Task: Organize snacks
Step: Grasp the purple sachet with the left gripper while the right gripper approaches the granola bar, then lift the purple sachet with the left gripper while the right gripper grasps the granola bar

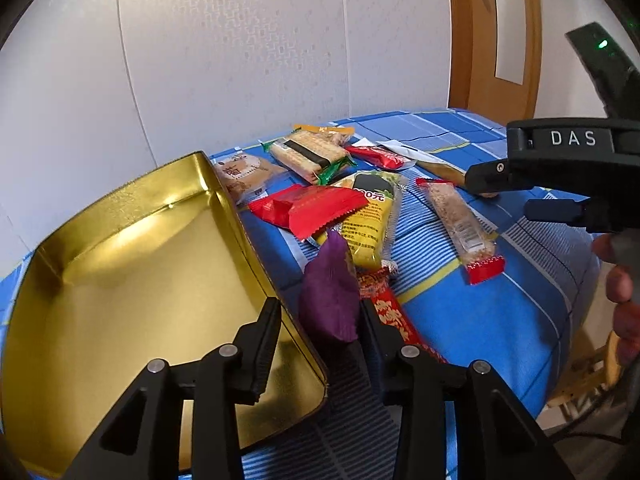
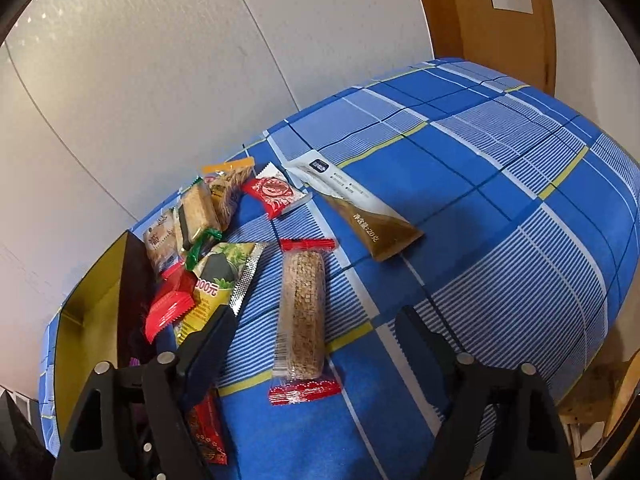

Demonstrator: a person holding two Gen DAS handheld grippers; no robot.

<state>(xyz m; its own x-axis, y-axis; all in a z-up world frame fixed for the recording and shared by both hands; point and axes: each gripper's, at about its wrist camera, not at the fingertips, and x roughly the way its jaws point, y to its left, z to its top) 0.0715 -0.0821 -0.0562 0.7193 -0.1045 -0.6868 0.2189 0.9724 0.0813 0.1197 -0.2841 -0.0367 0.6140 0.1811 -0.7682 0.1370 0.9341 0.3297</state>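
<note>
Right now the left tongs (image 1: pixel 320 316) are clamped on a purple snack packet (image 1: pixel 330 292), which stands up between their tips just beside the right wall of the open gold tin (image 1: pixel 120 264); the tin lies to their left and its inside is bare. Beyond the tips, the other snacks are strewn over the blue checked table (image 1: pixel 480 312): a red wrapper (image 1: pixel 316 208), a yellow pack (image 1: pixel 368 220) and a green-edged cracker pack (image 1: pixel 308 154) farther off. The right tongs (image 2: pixel 316 324) hang with jaws apart and nothing gripped, their tips on either side of the near end of a long cereal bar with red ends (image 2: pixel 302 316). Farther ahead of them lies a brown-and-white sachet (image 2: pixel 360 208).
</note>
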